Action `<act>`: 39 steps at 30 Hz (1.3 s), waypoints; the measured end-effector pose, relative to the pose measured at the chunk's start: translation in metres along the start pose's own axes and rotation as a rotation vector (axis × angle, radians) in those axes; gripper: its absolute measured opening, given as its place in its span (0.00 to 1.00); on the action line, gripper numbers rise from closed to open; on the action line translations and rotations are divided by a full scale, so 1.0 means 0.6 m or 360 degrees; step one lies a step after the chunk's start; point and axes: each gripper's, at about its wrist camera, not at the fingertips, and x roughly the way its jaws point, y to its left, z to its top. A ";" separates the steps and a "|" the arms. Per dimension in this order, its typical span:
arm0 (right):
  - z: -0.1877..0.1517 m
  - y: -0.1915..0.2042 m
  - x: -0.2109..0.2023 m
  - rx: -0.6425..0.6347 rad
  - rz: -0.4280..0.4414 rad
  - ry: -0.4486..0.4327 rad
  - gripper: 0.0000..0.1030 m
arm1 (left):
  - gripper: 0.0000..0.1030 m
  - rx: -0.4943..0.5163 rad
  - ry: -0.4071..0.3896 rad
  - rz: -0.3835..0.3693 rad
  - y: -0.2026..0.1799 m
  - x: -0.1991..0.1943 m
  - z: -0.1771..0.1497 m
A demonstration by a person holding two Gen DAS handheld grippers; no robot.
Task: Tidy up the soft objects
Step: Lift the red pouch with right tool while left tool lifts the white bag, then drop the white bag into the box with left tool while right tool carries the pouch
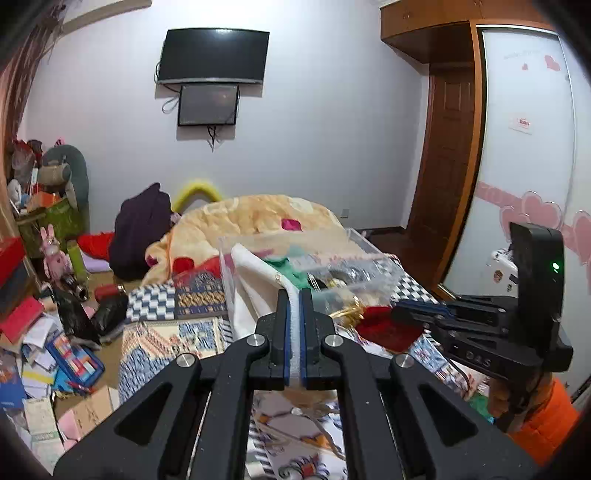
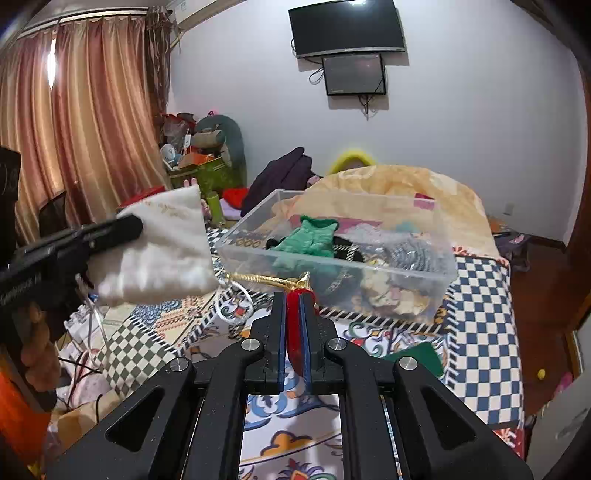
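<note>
We see a white pouch [image 2: 159, 247] clamped in the left gripper [image 1: 294, 295], its edge hidden between the jaws, held above the bed [image 2: 480, 295] beside the clear bin [image 2: 424, 273]. The right gripper [image 2: 294, 299] has its jaws shut on a red pouch [image 1: 388, 328], mostly hidden, its gold cord [image 2: 266, 278] trailing. The bin's contents blur together beyond a green cloth [image 2: 310, 240].

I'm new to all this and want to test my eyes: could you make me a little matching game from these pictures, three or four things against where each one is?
Things:
1. white pouch
2. red pouch
3. green cloth
4. television

Places:
A. inside the clear bin
B. on the wall
C. in the left gripper
D. in the right gripper

Pairs: 1-C, 2-D, 3-A, 4-B
</note>
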 end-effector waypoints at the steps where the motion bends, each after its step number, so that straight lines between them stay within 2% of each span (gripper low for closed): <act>1: 0.005 -0.004 -0.001 0.0000 -0.0005 -0.0011 0.06 | 0.03 0.0012 -0.0008 0.0010 0.000 0.003 0.005; 9: 0.067 -0.030 -0.019 -0.0018 -0.0074 -0.0139 0.06 | 0.03 0.0052 -0.0084 0.0071 0.002 0.044 0.055; 17: 0.115 -0.038 -0.008 -0.0095 -0.0171 -0.0214 0.06 | 0.03 0.0023 -0.0054 0.0095 0.010 0.103 0.074; 20: 0.119 -0.037 0.012 -0.0101 -0.0101 -0.0144 0.06 | 0.03 0.0012 -0.0018 0.0104 0.015 0.125 0.070; 24: 0.081 -0.031 0.042 -0.0122 -0.0067 -0.0005 0.07 | 0.03 -0.0010 0.0043 0.0108 0.027 0.153 0.055; 25: 0.070 -0.033 0.048 -0.0120 -0.0061 0.0032 0.11 | 0.03 -0.0015 0.0063 0.0109 0.031 0.161 0.052; 27: 0.042 -0.034 0.069 -0.0101 -0.0049 0.0133 0.27 | 0.03 -0.0030 0.0106 0.0111 0.036 0.175 0.043; 29: 0.021 -0.040 0.086 -0.0072 -0.0055 0.0203 0.48 | 0.03 -0.0039 0.0132 0.0117 0.041 0.184 0.035; 34: -0.010 -0.045 0.123 -0.0022 -0.0055 0.0337 0.57 | 0.03 -0.0035 0.0192 0.0138 0.046 0.206 0.020; 37: -0.019 -0.038 0.154 -0.0074 -0.0073 0.0457 0.62 | 0.03 -0.0029 0.0220 0.0142 0.049 0.219 0.015; 39: -0.023 -0.033 0.169 -0.0109 -0.0099 0.0509 0.63 | 0.03 -0.0030 0.0231 0.0138 0.051 0.224 0.014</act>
